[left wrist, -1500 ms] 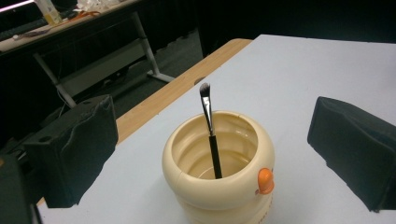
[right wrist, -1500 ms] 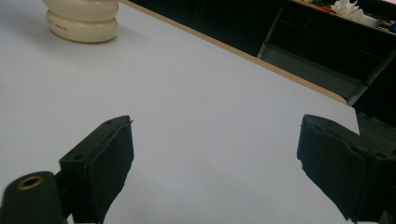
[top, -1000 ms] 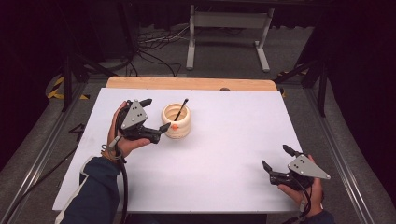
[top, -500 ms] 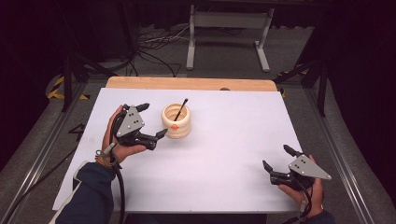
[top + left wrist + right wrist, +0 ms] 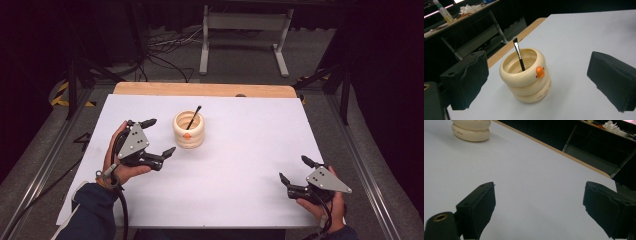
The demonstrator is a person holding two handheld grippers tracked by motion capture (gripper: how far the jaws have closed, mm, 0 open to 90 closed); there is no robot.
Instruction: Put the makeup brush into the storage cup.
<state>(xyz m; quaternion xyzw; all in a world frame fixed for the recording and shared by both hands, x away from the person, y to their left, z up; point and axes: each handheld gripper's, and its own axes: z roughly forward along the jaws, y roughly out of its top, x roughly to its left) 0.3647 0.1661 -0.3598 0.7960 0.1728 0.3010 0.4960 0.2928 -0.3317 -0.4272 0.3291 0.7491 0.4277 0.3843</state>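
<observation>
A cream ringed pot (image 5: 189,131) with an orange duck beak stands upright on the white table (image 5: 240,150), left of centre. A thin black brush (image 5: 193,116) leans inside it. The left gripper view shows the pot (image 5: 526,75) and brush (image 5: 519,53) close ahead, between the wide-apart jaws. My left gripper (image 5: 159,136) is open, just left of the pot and not touching it. My right gripper (image 5: 295,170) is open near the front right corner, holding nothing. In the right gripper view the pot (image 5: 471,130) sits far off at top left.
A bare wooden strip (image 5: 205,89) runs along the table's far edge. Beyond it are a metal stand (image 5: 242,30) and cables on the floor. Rails flank both sides of the table.
My left gripper has drifted back toward the person and slightly left, away from the pot. The right gripper has stayed in place.
</observation>
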